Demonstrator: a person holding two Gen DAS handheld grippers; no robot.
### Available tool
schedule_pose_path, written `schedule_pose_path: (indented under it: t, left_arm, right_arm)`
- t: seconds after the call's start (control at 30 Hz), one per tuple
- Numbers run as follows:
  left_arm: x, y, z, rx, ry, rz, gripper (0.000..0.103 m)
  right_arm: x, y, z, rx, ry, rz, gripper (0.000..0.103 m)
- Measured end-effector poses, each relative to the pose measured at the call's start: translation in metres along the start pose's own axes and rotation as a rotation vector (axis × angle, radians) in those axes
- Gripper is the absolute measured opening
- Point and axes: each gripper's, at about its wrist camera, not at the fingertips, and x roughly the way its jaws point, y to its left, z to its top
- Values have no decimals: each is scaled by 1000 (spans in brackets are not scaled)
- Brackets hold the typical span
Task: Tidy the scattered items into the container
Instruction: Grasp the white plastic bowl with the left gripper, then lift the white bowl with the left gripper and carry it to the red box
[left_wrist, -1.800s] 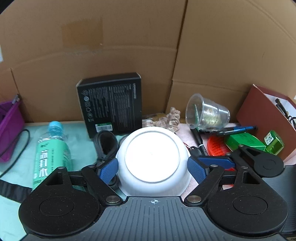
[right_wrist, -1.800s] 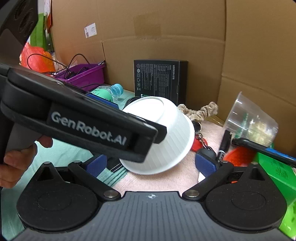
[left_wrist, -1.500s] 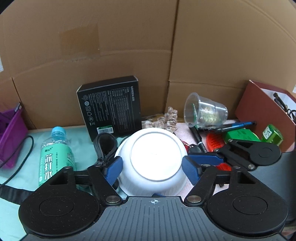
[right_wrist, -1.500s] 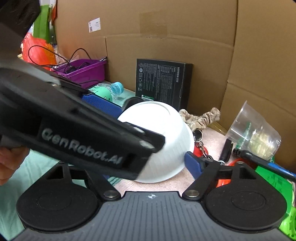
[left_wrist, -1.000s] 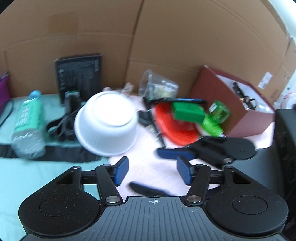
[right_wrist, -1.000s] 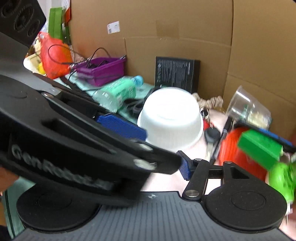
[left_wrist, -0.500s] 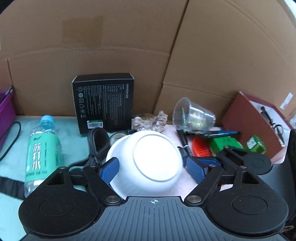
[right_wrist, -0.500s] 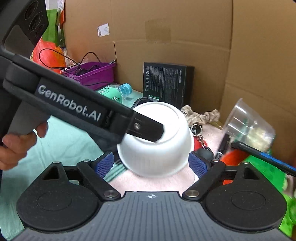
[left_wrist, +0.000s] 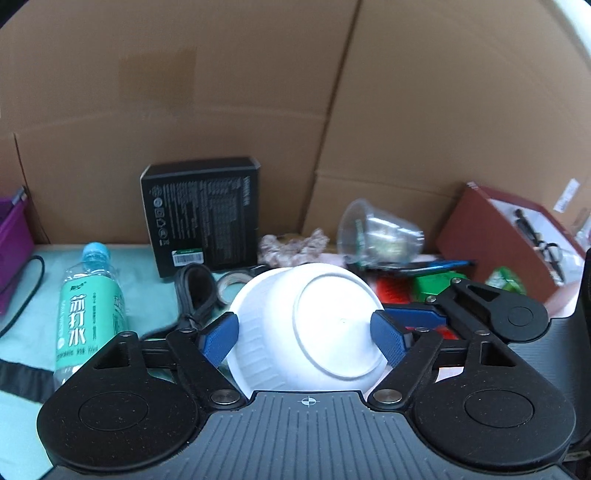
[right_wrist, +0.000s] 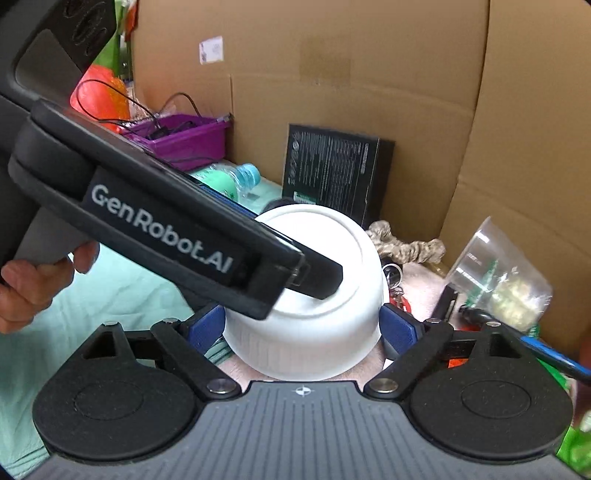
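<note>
A white bowl (left_wrist: 332, 321) lies upside down and tilted on the pink cloth. My left gripper (left_wrist: 304, 332) straddles it with both blue pads against its sides, and its jaws are closing. In the right wrist view one left finger (right_wrist: 314, 277) crosses the bowl (right_wrist: 332, 236). My right gripper (right_wrist: 302, 326) flanks the bowl's rim from the near side; its jaws are opening and the pads stand just outside the rim. A maroon box (left_wrist: 480, 236) with glasses in it stands at the far right.
Behind the bowl stand a black carton (left_wrist: 201, 214), a clear cup (left_wrist: 376, 236), a scrunchie (left_wrist: 295, 245), a coiled black cable (left_wrist: 194, 291) and a green water bottle (left_wrist: 86, 317). A purple basket (right_wrist: 184, 140) sits at the left. Cardboard walls close the back. A hand (right_wrist: 33, 291) holds the left gripper.
The left view swung right, away from the bowl, then came back over it. The bowl now leans more to the right. The right jaws have widened and moved in around the rim.
</note>
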Motion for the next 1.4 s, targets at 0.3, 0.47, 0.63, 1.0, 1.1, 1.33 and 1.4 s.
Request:
schedule_pose_path:
  t: [0.3,0.47,0.63,1.0,1.1,1.33,1.4]
  left_arm:
    - [-49,-51,-38,27,-27,-64,87]
    - [-59,-71,-58,20,-11,-87,89]
    - [-66,-75,-80,-1,38,-120,90]
    - [-48,-27,-94,-141,140,-81,91]
    - [-46,-31,-95,-140,145,-106,92]
    - [-36,-49,-93,-91,169,-162,91]
    - [-34,-53,-94,-84,178,-182,91]
  right_arm:
    - [-87,28,-37,-15,-73,-29,93]
    - [-119,42,-61,-17,-72,-68,94]
    - [-142,47,-83,-6,-56,-60,94]
    - [-145,30,-108,126,61,4,94]
    - [-139,26,-112,143,97,7,94]
    - [-128,31,-112,120,113,22,94]
    - [-127,32,-112,114,105,19,94]
